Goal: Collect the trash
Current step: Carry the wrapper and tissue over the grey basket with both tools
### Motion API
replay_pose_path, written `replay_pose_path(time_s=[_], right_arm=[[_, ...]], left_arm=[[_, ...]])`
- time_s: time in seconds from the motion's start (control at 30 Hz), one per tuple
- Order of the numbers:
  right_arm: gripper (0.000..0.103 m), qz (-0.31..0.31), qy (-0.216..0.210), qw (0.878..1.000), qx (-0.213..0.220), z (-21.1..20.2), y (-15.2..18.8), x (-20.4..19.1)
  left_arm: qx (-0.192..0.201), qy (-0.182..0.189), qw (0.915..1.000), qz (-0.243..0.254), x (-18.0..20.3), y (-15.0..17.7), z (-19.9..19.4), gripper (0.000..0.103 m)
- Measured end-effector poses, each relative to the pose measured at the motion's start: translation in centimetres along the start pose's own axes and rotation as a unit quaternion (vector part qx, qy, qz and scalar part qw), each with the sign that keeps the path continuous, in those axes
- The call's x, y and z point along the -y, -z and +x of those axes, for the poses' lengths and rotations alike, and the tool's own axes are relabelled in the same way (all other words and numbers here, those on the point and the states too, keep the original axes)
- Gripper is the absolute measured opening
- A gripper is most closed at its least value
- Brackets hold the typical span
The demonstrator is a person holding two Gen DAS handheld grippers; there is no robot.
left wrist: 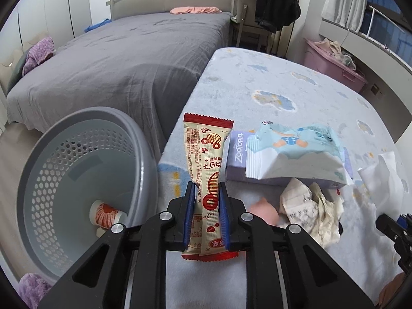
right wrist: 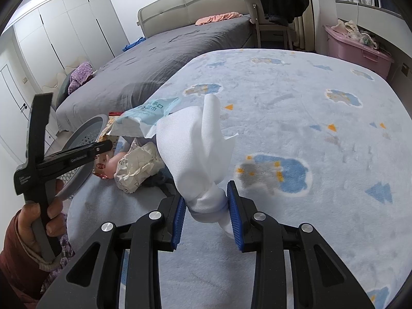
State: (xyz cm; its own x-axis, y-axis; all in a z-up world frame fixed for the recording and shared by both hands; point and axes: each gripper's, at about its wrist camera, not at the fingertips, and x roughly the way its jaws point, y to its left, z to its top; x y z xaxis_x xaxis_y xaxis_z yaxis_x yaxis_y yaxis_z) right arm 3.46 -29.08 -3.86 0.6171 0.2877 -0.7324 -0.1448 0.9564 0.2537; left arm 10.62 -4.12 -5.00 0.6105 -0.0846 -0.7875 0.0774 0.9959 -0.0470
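Midway: left tongs (left wrist: 206, 213) clamp snack wrapper (left wrist: 207, 164), right tongs (right wrist: 207, 215) clamp white tissue (right wrist: 198, 149); basket (left wrist: 144, 139) holds one cup (left wrist: 105, 212); crumpled paper (left wrist: 312, 208), wipes packet (left wrist: 296, 152) remain on the bed (left wrist: 283, 82).

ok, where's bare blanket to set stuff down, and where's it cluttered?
Bare: the far and right blanket, beyond the tissue in the right gripper. Crowded: the near-left edge by the basket, with wipes pack, purple box and crumpled paper.

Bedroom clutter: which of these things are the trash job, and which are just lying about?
Job: wrapper in left fingers; tissue in right fingers; crumpled paper; basket.
Lying about: purple box; wipes pack; pink bin; chair.
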Motion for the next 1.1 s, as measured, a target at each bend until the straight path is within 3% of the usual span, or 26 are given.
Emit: replay_pose_path(time_s=[0.57, 0.8, 1.1], right_arm=[[0.03, 0.009, -0.015, 1.0, 0.015, -1.1, 0.8, -4.4], [0.03, -0.006, -0.029, 0.999, 0.011, 0.0, -0.1, -9.1], [0.03, -0.041, -0.066, 0.997, -0.002, 4.2, -3.5, -17.3]], left_arm=[[0.04, -0.001, 0.9991, 0.012, -2.8, 3.2, -7.2, 0.018], [0.052, 0.0, 0.9986, 0.01, -5.7, 3.4, -8.3, 0.018], [0.053, -0.018, 0.9981, -0.025, -12.7, 2.5, -7.4, 0.018]])
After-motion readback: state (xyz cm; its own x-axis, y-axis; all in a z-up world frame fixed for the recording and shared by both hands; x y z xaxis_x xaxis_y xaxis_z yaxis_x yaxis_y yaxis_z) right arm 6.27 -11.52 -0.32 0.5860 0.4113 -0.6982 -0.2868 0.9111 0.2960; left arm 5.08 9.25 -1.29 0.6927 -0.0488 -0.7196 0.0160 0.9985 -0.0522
